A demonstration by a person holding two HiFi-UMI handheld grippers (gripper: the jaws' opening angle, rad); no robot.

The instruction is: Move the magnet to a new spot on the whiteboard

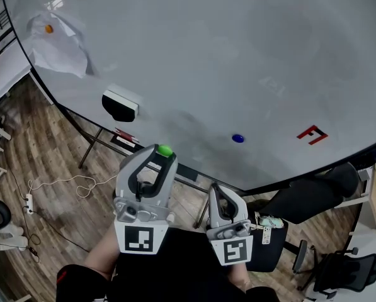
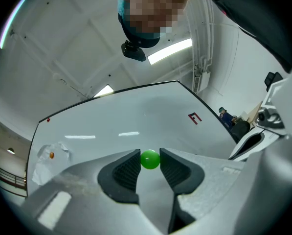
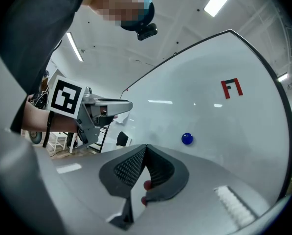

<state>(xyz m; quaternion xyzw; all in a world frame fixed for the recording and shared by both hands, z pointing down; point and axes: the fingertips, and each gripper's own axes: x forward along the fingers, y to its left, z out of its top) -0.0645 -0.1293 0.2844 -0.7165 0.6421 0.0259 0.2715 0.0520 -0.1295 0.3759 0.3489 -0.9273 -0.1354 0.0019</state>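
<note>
Gleaming green, the small round magnet (image 2: 150, 159) sits pinched in left gripper (image 2: 150, 155) fingers; right gripper (image 3: 145, 150) fingers meet.

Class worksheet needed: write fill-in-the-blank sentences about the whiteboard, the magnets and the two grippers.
1. The left gripper is shut on a ____ magnet.
2. On the whiteboard, the second magnet, nearest the red mark, is ____.
3. The jaws of the right gripper are ____.
Missing words: green; blue; shut.
</note>
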